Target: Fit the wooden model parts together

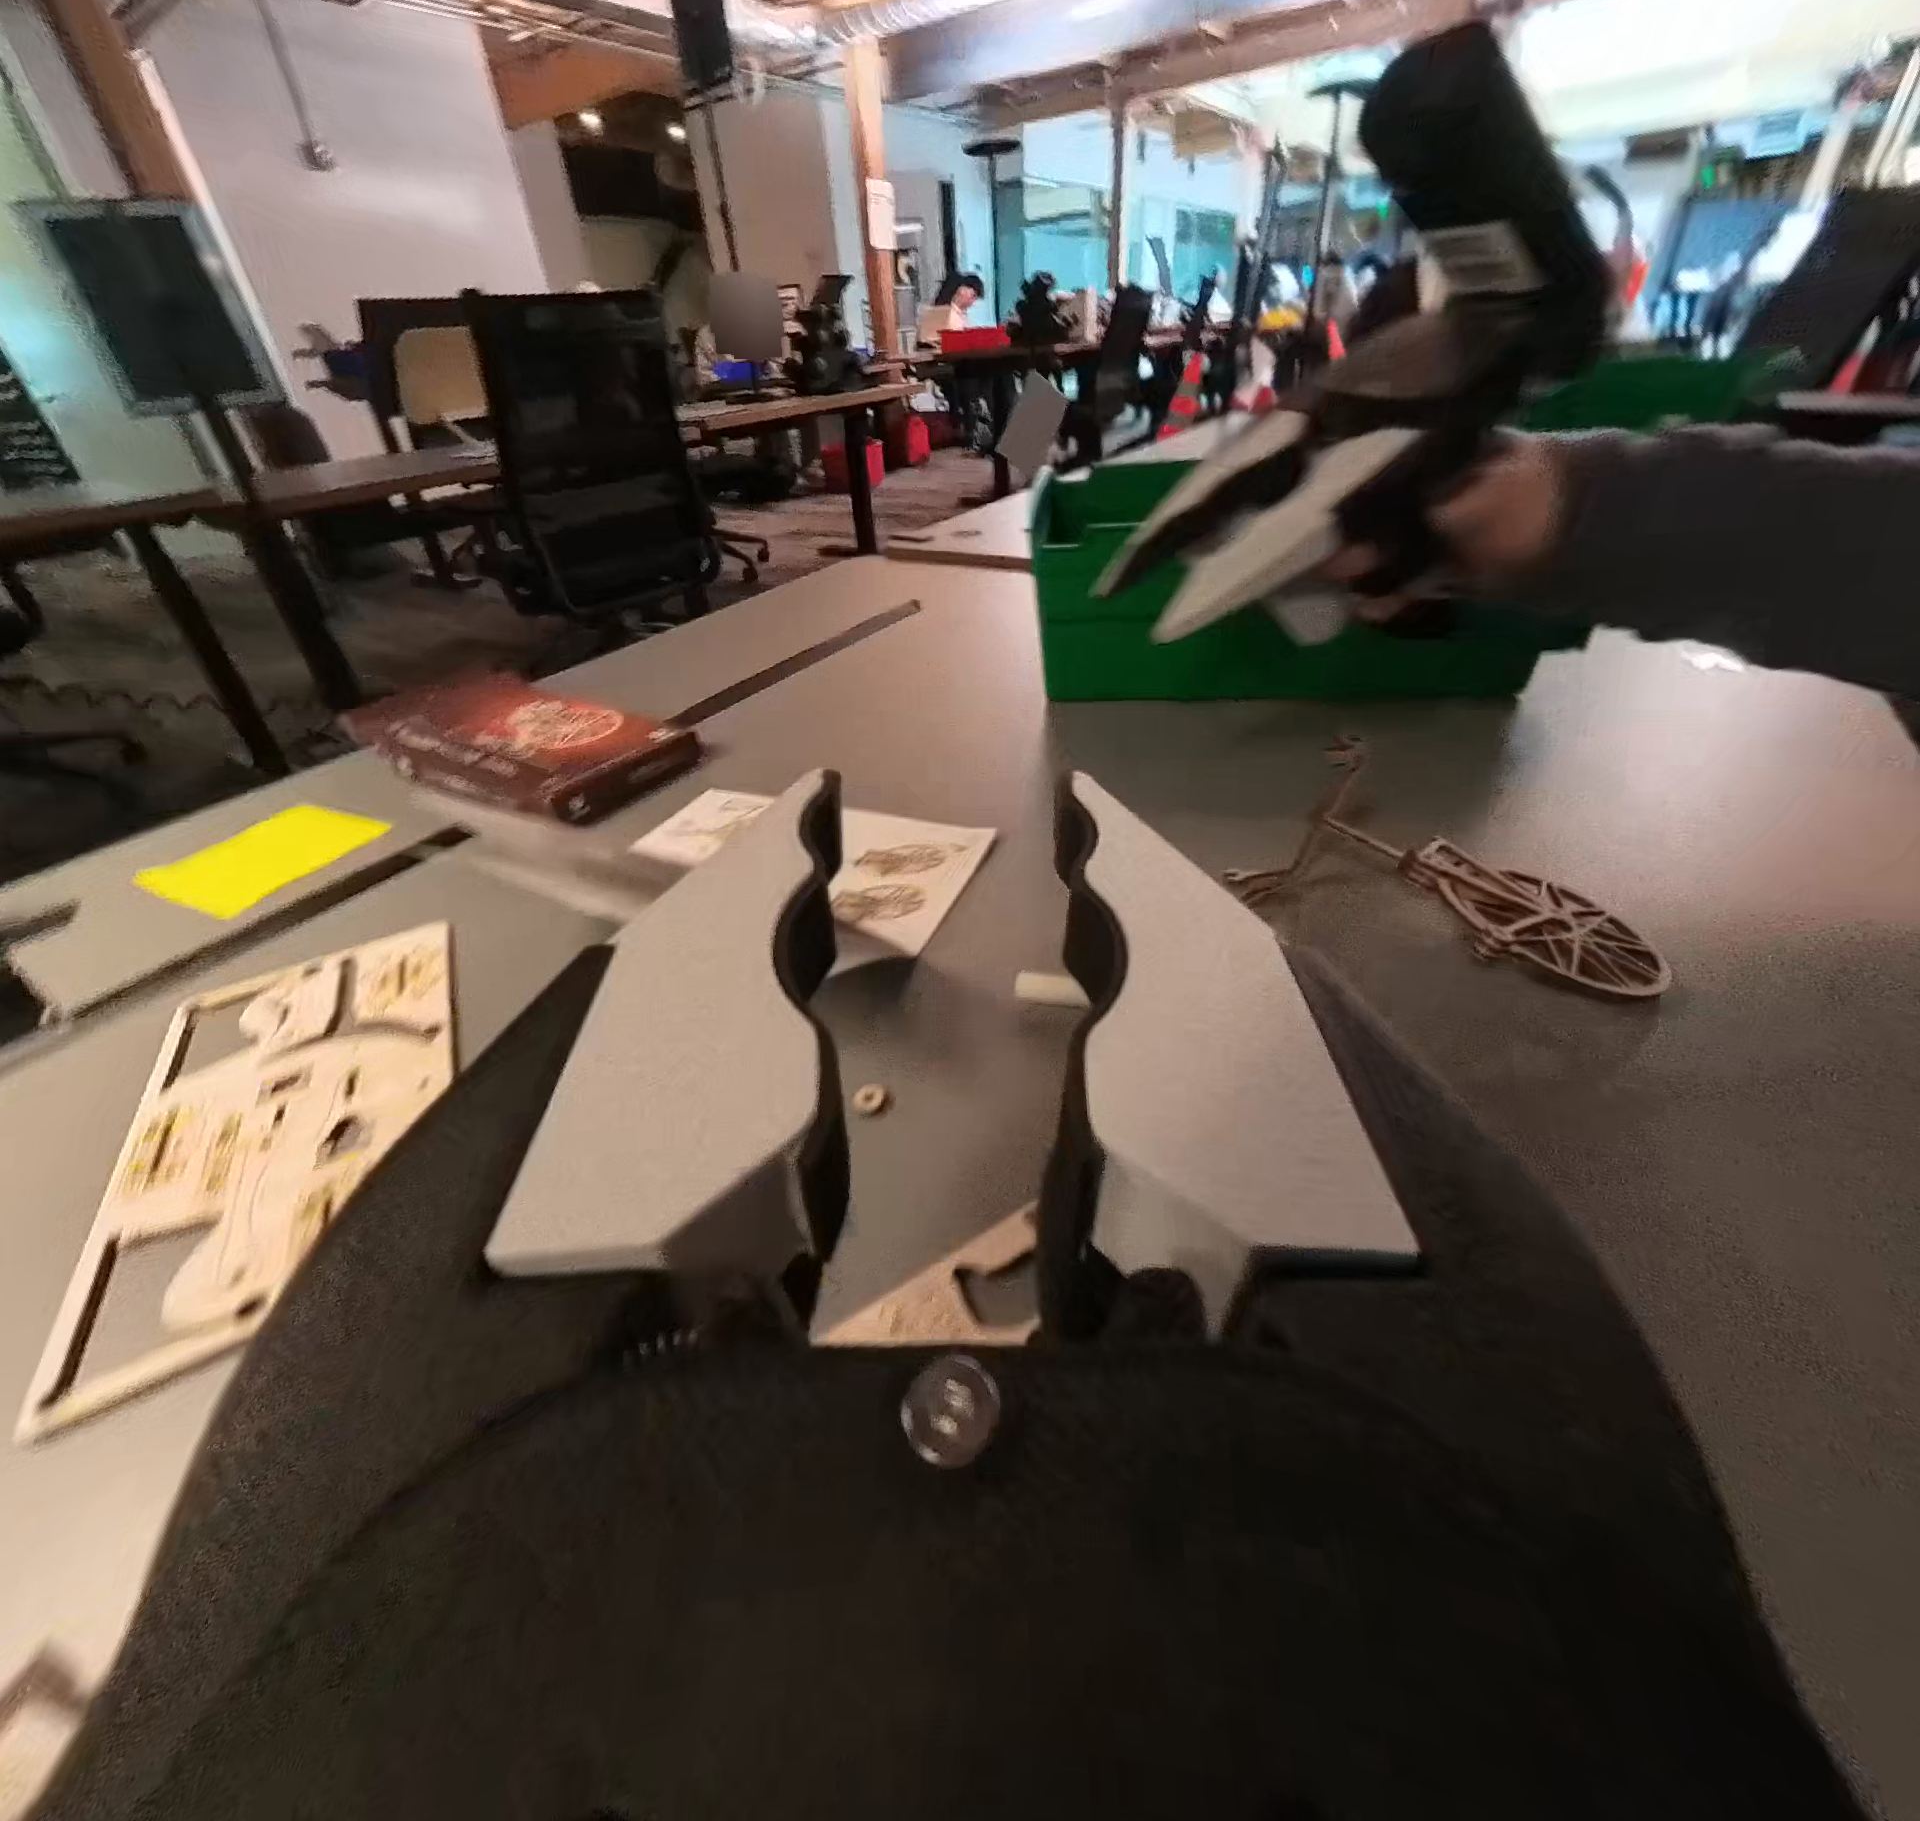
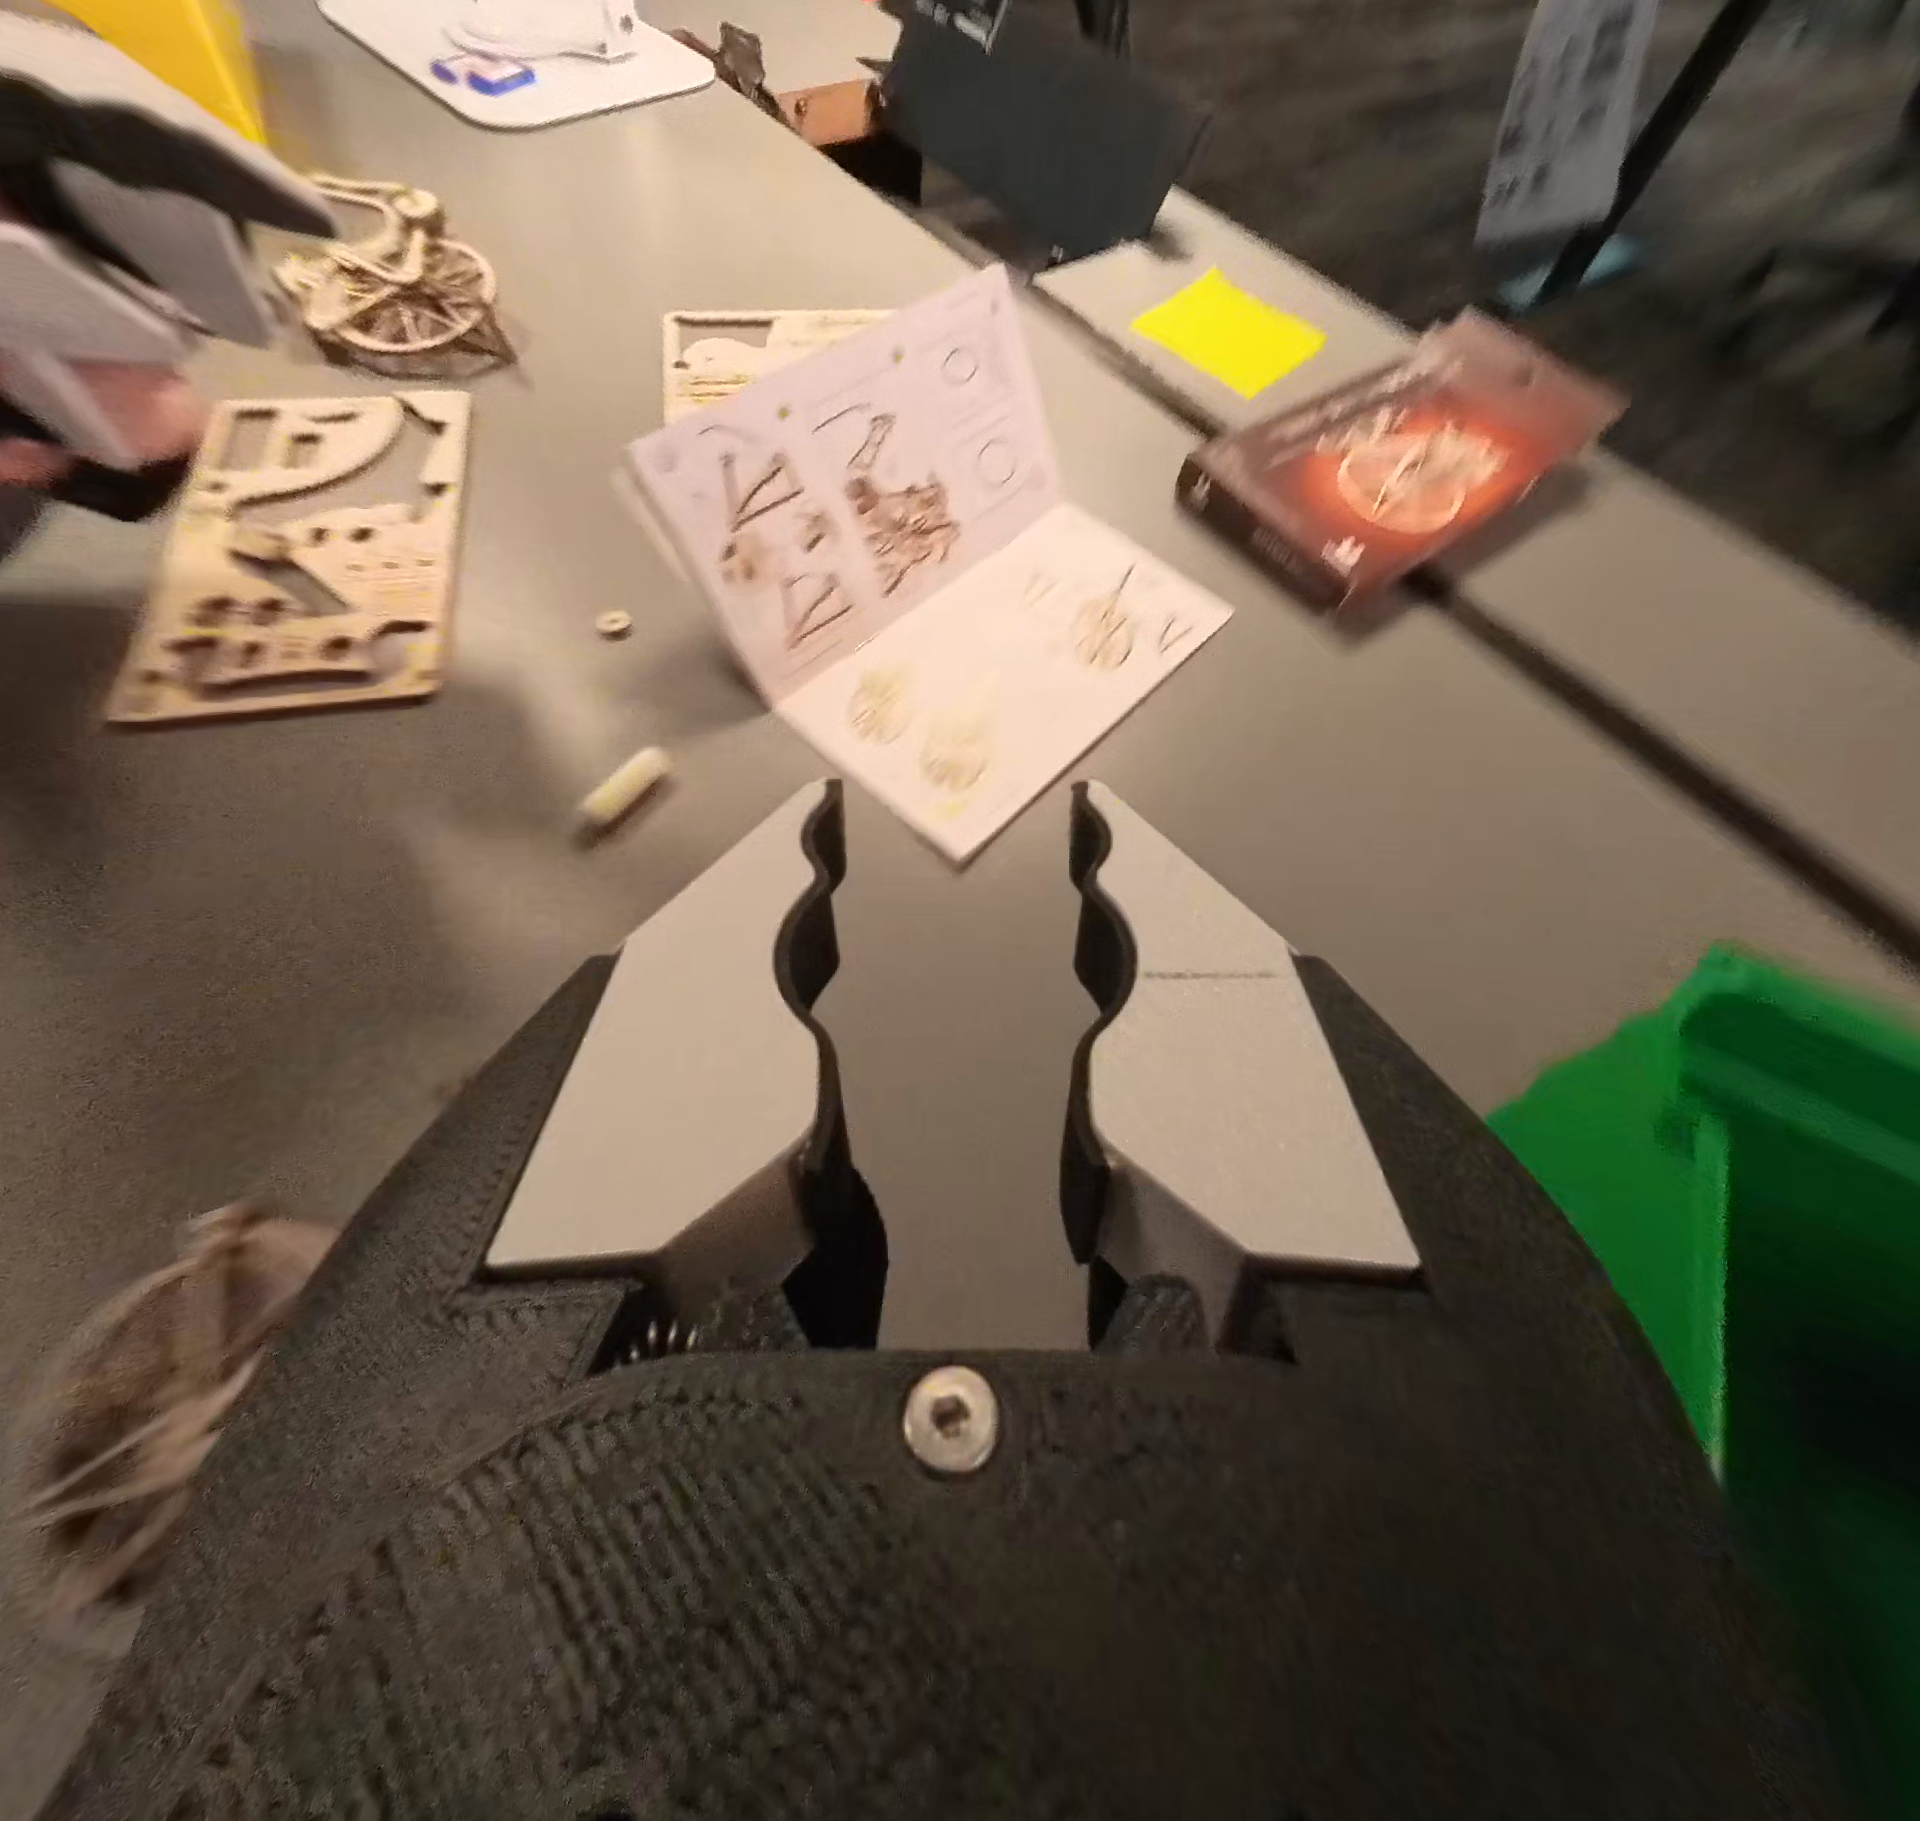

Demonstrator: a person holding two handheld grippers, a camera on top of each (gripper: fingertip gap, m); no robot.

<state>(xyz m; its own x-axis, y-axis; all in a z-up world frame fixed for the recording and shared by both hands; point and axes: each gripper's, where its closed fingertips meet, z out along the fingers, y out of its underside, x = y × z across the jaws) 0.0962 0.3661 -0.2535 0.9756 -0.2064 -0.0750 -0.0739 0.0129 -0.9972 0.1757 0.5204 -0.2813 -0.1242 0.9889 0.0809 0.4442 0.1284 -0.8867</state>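
Note:
My left gripper point(image 1: 951, 805) is open and empty, low over the grey table point(image 1: 1558, 1200). Between its fingers lie a small wooden washer point(image 1: 871, 1098) and a short pale dowel point(image 1: 1044, 987). A punched wooden parts sheet point(image 1: 260, 1096) lies to its left. A spoked wheel assembly point(image 1: 1538, 914) lies to its right. My right gripper point(image 2: 951, 805) is open and empty, held in the air above the table, and also shows in the left wrist view point(image 1: 1138, 608). It looks onto the dowel point(image 2: 623, 784), washer point(image 2: 615, 623), parts sheet point(image 2: 301, 556) and a wooden wheel model point(image 2: 395, 285).
A folded instruction sheet point(image 2: 914, 566) stands mid-table. A dark red box point(image 2: 1392, 462) and a yellow note point(image 2: 1231, 332) lie beyond it. A green bin point(image 1: 1247, 649) sits at the right. A second parts sheet point(image 2: 748, 348) and a white lamp base point(image 2: 520, 36) are farther back. About 20 cm separates my left fingertips from my right. The wooden wheel model point(image 2: 395, 285) lies around 25 cm away from my left fingertips.

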